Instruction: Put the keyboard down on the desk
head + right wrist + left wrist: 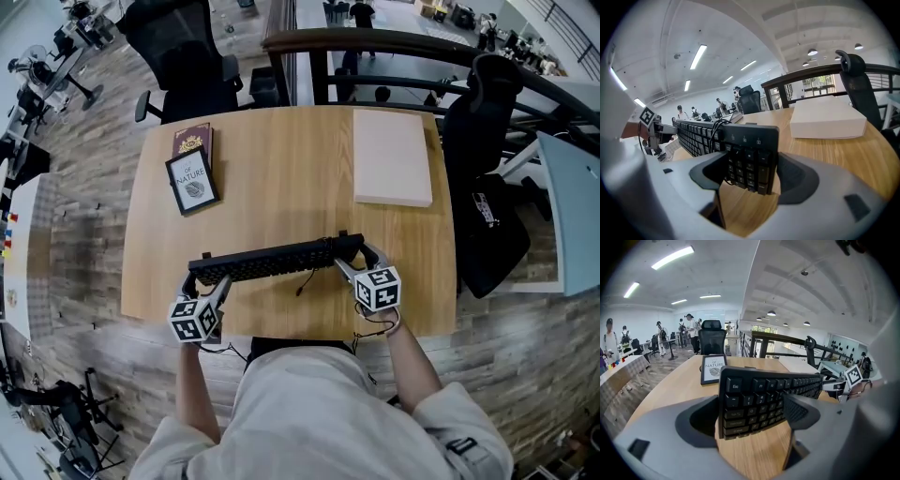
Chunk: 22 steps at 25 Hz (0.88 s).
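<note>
As my head camera looks down: black keyboard (277,261) hangs in the lower middle of the frame over the near part of the wooden desk (281,169). Its long axis runs left to right, the right end slightly higher in the frame. My left tongs (208,281) pinch its left end and my right tongs (358,259) pinch its right end. A cable (305,281) dangles beneath, a book (191,180) lies at upper left, and a white box (391,157) at upper right, both well apart from the keyboard.

Left gripper view: left tongs (751,401) are clamped on the Esc end of the keyboard (764,390), one jaw on the key face and the other behind it. The board stands on its long edge and stretches away to the right of the frame, with bare desk wood below. I cannot tell whether the lower edge touches it. The book (714,370) sits beyond, at centre left.

Right gripper view: right tongs (750,161) are closed on the number-pad end, and the keyboard (698,133) runs off to the left of the frame, its cable (717,126) looped at the top edge. The white box (828,117) is at right, clear of the grip.

Coming move, as I judge it: the desk lies straight below, neither hand is nearer, and both ends must go down level while the board is tipped flat.
</note>
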### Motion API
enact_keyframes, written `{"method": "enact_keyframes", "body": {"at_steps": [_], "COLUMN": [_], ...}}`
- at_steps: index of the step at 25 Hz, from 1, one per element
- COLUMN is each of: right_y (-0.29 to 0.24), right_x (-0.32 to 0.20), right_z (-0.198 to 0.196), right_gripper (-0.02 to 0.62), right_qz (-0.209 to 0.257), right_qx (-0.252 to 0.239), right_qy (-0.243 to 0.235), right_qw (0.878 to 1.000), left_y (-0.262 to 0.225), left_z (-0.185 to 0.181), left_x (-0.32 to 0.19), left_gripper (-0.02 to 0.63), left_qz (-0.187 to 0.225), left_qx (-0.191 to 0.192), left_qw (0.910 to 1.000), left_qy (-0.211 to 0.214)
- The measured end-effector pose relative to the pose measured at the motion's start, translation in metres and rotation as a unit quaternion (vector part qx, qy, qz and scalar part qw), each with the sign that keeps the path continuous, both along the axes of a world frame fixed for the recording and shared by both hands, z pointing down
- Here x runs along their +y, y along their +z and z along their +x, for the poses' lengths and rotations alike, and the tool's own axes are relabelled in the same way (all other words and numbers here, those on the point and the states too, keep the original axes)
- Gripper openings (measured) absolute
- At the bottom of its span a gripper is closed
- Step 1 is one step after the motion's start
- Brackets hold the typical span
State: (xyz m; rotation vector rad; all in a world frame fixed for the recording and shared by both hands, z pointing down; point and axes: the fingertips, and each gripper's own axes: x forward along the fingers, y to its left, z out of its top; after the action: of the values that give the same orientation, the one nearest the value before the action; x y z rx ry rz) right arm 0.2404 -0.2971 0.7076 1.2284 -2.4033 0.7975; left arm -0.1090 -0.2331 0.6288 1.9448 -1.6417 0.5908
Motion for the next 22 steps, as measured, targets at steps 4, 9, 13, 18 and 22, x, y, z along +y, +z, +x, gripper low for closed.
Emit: {"method": "enact_keyframes", "body": {"at_steps": [4,9,13,18,22], "right_y": [0.004,0.007,0.008,0.014,0.019], "right_x": [-0.009,-0.017,-0.023,-0.031,-0.035], "right_z": [-0.003,-0.007,-0.009,-0.011,-0.015], "right_gripper": [0.324,0.325,0.325,0.328,0.328], "right_qz": [-0.006,-0.008,-0.012,-0.019,-0.029], "right_qx": [0.001,0.006,0.01,0.02,0.024], "right_qy": [0.001,0.005,0.011,0.01,0.01], "right_qw": [1.0,1.0,1.0,1.0,0.999], "left_y": [0.008,0.02,0.027,0.044,0.055], "left_z": [-0.004,-0.008,-0.013,-0.016,-0.02], "left_x": [-0.007,-0.015,-0.026,-0.036,-0.041], "left_gripper": [0.443,0.443,0.443,0.443,0.442], "left_qz": [-0.013,-0.03,-0.038,-0.057,-0.07], "left_qx": [0.008,0.024,0.03,0.039,0.045], "left_qw": [0.9999,0.9991,0.9987,0.9974,0.9963], "left_qy": [0.005,0.015,0.018,0.02,0.023]}}
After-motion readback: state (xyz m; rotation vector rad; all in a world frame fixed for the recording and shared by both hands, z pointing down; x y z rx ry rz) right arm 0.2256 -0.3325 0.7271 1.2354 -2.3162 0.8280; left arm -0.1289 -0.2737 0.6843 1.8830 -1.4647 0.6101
